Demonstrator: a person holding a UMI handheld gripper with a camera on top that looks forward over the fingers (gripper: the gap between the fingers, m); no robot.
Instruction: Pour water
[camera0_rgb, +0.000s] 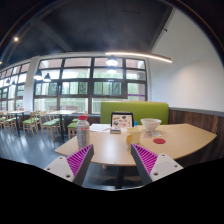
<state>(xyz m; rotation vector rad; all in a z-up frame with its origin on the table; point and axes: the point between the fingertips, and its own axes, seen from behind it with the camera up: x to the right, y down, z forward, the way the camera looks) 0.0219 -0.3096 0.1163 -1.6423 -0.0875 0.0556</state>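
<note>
Bowl (151, 125) on table (110, 148), beyond gripper (112, 160) | jaws wide open, holding nothing, touching nothing

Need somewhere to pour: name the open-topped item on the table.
The white bowl, right of the upright sign and papers; it alone is hollow. The tool is open, empty.

Ahead of you stands a light wooden counter (110, 148) with a rounded outline, carried on a dark central leg over a dark floor (25, 150). On its far side sits a white bowl (151, 125), and just beside that a small pale cup (135, 132). Near the middle of the far edge a framed sign (121, 121) stands upright, with a flat white sheet (99, 128) lying next to it. The near part of the top is bare wood.
</note>
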